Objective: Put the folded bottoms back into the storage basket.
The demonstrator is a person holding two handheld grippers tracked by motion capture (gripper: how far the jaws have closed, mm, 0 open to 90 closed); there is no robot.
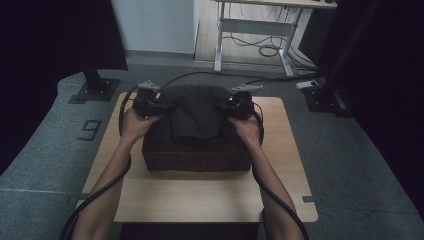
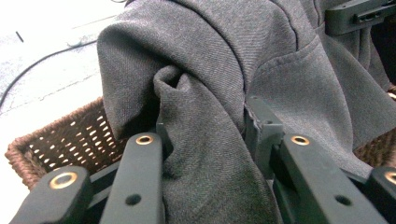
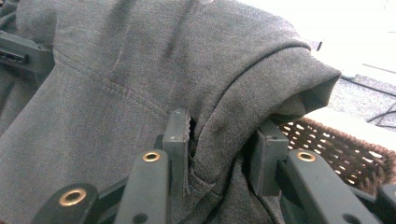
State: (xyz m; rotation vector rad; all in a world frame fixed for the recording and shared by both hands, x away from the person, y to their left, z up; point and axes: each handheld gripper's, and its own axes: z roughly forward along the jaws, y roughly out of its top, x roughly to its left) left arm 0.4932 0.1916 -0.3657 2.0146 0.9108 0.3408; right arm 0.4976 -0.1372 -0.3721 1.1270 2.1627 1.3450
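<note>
A dark grey folded fabric garment (image 1: pixel 196 112) hangs over a brown woven wicker basket (image 1: pixel 197 159) on the pale wooden bench (image 1: pixel 200 195); left tongs (image 1: pixel 159 106) and right tongs (image 1: pixel 226 108) each pinch a fold of it.

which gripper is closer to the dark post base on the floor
Left. The left gripper grips the grey garment just inside the post base; the right gripper grips the far side.

garment (image 2: pixel 280 70) dk grey twill | basket (image 2: pixel 70 135) brown woven | table (image 1: pixel 210 195) lt wood
</note>
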